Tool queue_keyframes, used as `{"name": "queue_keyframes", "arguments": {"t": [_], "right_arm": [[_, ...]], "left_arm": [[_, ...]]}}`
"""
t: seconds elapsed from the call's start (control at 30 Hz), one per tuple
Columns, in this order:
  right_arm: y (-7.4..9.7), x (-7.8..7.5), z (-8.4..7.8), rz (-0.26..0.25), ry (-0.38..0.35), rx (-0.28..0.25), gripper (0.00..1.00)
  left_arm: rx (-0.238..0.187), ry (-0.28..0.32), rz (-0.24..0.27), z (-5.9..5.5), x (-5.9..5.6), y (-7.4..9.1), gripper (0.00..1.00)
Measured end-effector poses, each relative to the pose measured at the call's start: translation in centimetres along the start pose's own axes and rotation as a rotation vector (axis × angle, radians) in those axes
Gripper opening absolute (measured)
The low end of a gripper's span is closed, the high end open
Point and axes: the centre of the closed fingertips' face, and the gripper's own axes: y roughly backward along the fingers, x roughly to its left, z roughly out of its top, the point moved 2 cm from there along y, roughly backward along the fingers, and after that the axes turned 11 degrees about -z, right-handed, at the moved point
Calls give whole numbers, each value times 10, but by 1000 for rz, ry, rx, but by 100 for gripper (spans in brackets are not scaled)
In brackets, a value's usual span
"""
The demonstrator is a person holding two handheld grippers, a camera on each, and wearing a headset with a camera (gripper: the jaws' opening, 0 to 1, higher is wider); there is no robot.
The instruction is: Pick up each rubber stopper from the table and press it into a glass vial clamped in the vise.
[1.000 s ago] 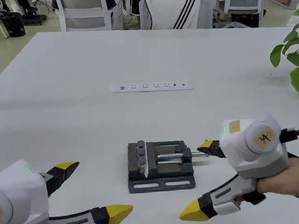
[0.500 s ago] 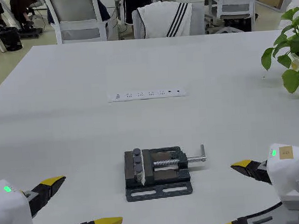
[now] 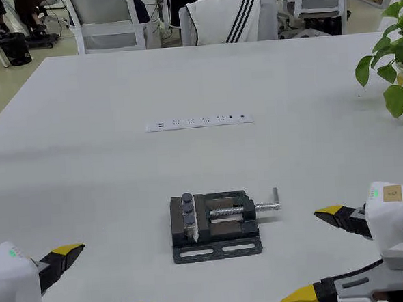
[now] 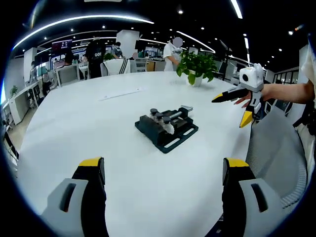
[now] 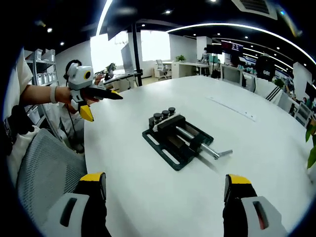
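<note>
A black vise (image 3: 216, 227) stands mid-table, its silver screw handle (image 3: 272, 203) pointing right. Three glass vials (image 3: 189, 210) sit in a row in its jaws, each with a dark rubber stopper on top. They also appear as vials (image 4: 160, 116) and vials (image 5: 164, 114) in the gripper views. My left gripper (image 3: 107, 280) is open at the near left, well short of the vise, and holds nothing. My right gripper (image 3: 312, 255) is open at the near right, away from the handle, and is empty too.
A white power strip (image 3: 200, 121) lies beyond the vise. A potted plant (image 3: 391, 64) stands at the table's right edge. Chairs (image 3: 224, 16) line the far side. Bare white tabletop (image 3: 87, 185) surrounds the vise.
Both grippers have drawn back toward the near edge. The right one has left the vise handle and moved right. The vise and vials have not moved; the head camera has shifted.
</note>
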Motion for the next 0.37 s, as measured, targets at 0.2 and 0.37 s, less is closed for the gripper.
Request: {"name": "queue_keyframes", "arguments": {"t": [0.2, 0.37], "right_arm": [[1, 0, 3, 7, 9, -17, 99], [1, 4, 8, 15, 18, -35, 99]], "left_arm": [[15, -2, -4, -1, 0, 3, 99], [32, -9, -5, -5, 3, 7, 99]]}}
